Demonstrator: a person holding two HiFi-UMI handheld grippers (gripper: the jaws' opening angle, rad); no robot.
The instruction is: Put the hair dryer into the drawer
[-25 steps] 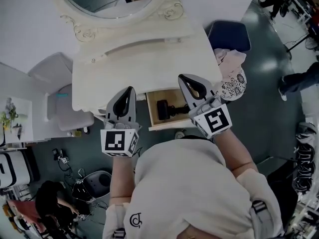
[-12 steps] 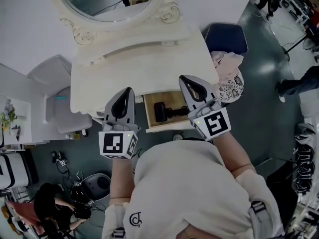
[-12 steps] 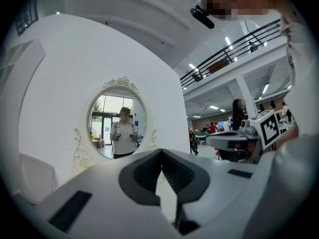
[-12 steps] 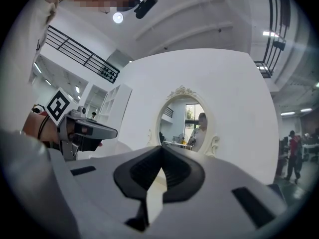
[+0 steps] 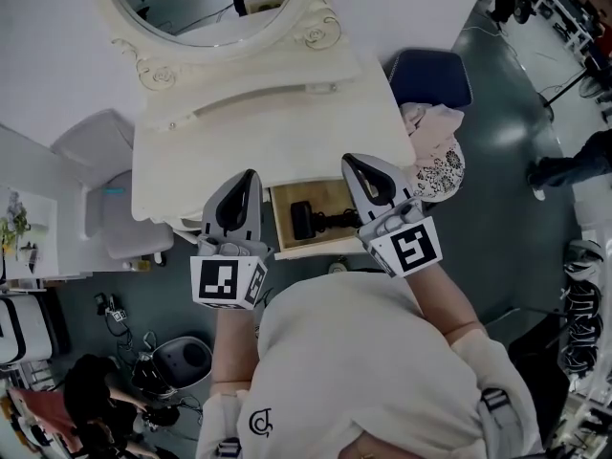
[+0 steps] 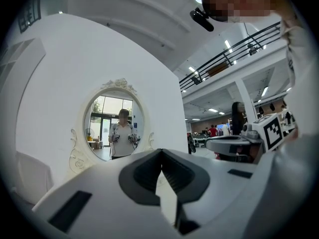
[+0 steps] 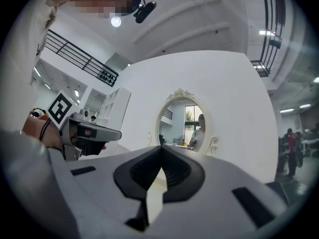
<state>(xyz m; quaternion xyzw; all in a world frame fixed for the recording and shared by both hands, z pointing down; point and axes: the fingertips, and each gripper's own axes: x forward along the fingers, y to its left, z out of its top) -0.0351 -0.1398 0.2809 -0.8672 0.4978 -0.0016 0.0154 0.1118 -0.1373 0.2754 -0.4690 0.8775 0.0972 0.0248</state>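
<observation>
Inside the drawer point(image 5: 331, 197) lies the hair dryer point(image 5: 306, 220) — left tool point(image 5: 251, 178), right tool point(image 5: 352, 163) closed.

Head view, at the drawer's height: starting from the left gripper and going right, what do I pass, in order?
Left gripper → hair dryer lying in the open drawer → right gripper → patterned cloth → bystander at the far right.
</observation>
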